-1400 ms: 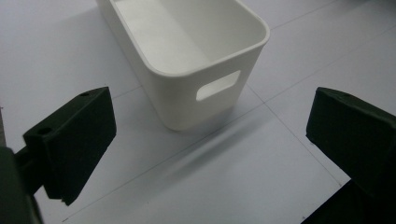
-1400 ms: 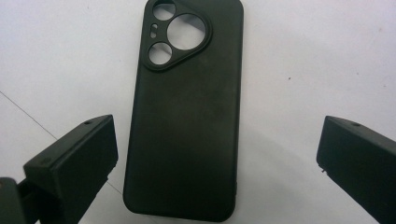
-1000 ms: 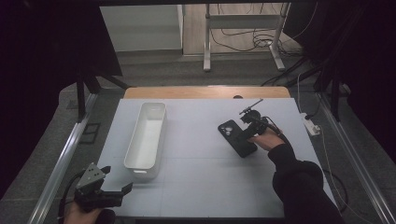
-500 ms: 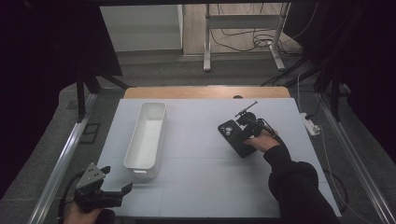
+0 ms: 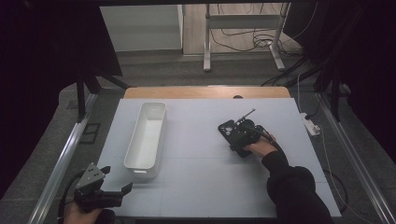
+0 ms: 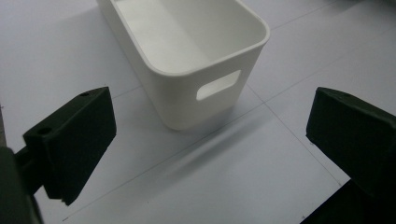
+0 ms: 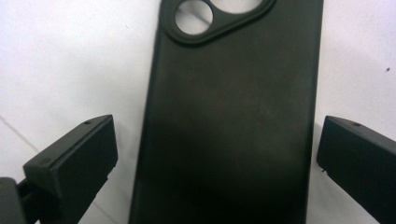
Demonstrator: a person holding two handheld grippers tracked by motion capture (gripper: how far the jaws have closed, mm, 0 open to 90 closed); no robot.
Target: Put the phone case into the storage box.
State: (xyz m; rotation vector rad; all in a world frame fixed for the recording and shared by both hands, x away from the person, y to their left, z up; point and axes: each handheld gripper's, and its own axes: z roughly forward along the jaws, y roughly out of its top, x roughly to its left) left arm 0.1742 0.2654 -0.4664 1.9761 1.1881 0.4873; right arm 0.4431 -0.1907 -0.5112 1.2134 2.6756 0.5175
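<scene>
A black phone case (image 7: pixel 233 116) lies flat on the white table, camera cutout away from me; in the high view the phone case (image 5: pixel 227 129) peeks out at right of centre. My right gripper (image 7: pixel 217 161) is low over it, open, one jaw on each long side of the case without touching. In the high view the right gripper (image 5: pixel 243 135) covers most of the case. A long white bin (image 5: pixel 146 134) stands empty at left of centre. My left gripper (image 5: pixel 111 183) hovers open near the table's front left corner, pointing at the bin's (image 6: pixel 187 51) near end with its handle slot.
The table's (image 5: pixel 201 186) wooden far edge meets a floor with cables and a stand's legs. A white power strip (image 5: pixel 310 122) lies off the right side. Metal rails run along both sides of the table.
My right gripper has slid slightly toward the near left over the phone case. The left gripper and the bin have stayed put.
</scene>
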